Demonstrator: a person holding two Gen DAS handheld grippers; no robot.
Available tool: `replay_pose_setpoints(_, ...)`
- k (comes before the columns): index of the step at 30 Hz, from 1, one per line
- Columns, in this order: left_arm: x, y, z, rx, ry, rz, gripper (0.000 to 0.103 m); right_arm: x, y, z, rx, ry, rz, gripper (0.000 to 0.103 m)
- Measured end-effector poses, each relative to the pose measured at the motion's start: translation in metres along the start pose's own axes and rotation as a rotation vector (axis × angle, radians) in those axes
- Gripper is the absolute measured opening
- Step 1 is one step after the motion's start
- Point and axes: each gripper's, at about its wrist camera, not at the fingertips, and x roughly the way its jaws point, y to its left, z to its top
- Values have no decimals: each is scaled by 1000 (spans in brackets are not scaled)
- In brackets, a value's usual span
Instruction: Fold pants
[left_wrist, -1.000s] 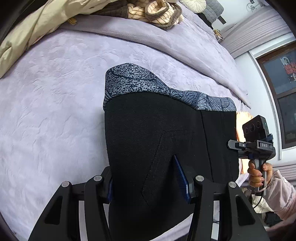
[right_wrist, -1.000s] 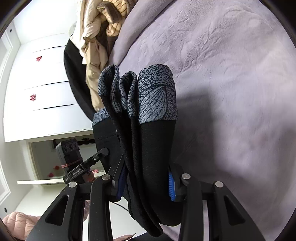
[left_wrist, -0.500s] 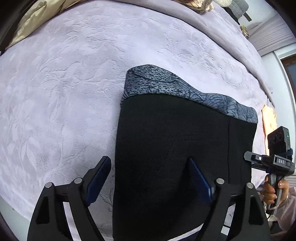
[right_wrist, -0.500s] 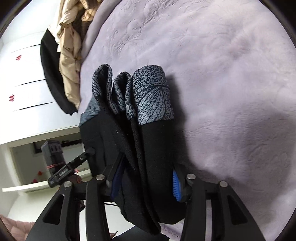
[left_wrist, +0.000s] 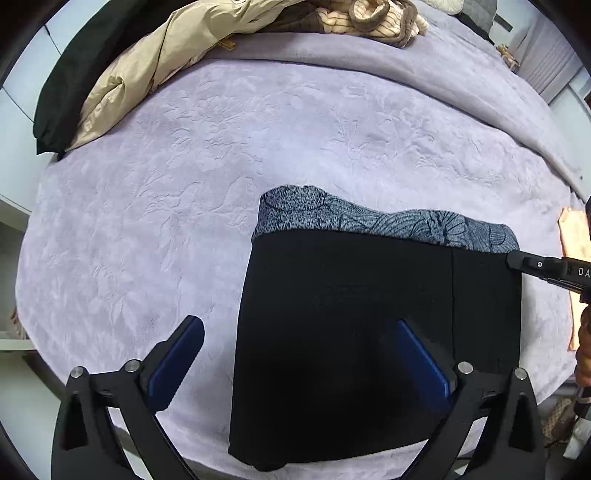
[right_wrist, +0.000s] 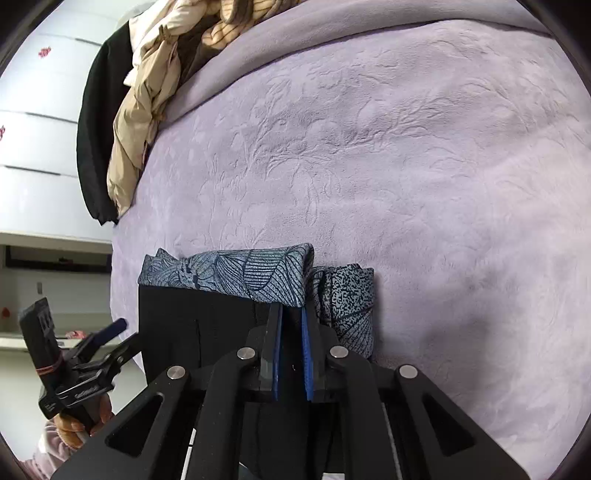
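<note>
While the folded pants (left_wrist: 351, 332) are left flat on the bed (left_wrist: 184, 184), the left claw (left_wrist: 295, 362) has just been opened wide to release them, and the right claw (right_wrist: 290, 332) closed empty above them.

Bed (left_wrist: 229, 192) covered by lilac plush bedspread (right_wrist: 424, 177) with embossed leaf pattern, surface a bit wrinkled. Folded black pants (left_wrist: 343, 332) lie flat on it near the front edge, blue-grey leaf-print waistband (left_wrist: 384, 221) toward the far side; in right wrist view the band shows stacked layers. Far edge: heap of clothes, beige puffer jacket (left_wrist: 155, 62) over a black garment (left_wrist: 70, 85), plus a striped cream knit (left_wrist: 373, 18). A smoother lilac blanket fold (left_wrist: 424, 77) runs across behind.
</note>
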Motion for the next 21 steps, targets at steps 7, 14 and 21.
replay_pose_setpoints(7, 18, -3, -22, -38, 66, 46, 103, 8, -17, -12, 18, 17, -71, 11)
replay_pose_setpoints(14, 2, -7, -29, -65, 50, 85, 103, -25, 11, -45, -98, 5, -186, 22)
replay_pose_setpoints(21, -1, -15, -36, -57, 78, 138, 103, 23, 27, -90, -204, 128, -226, 45)
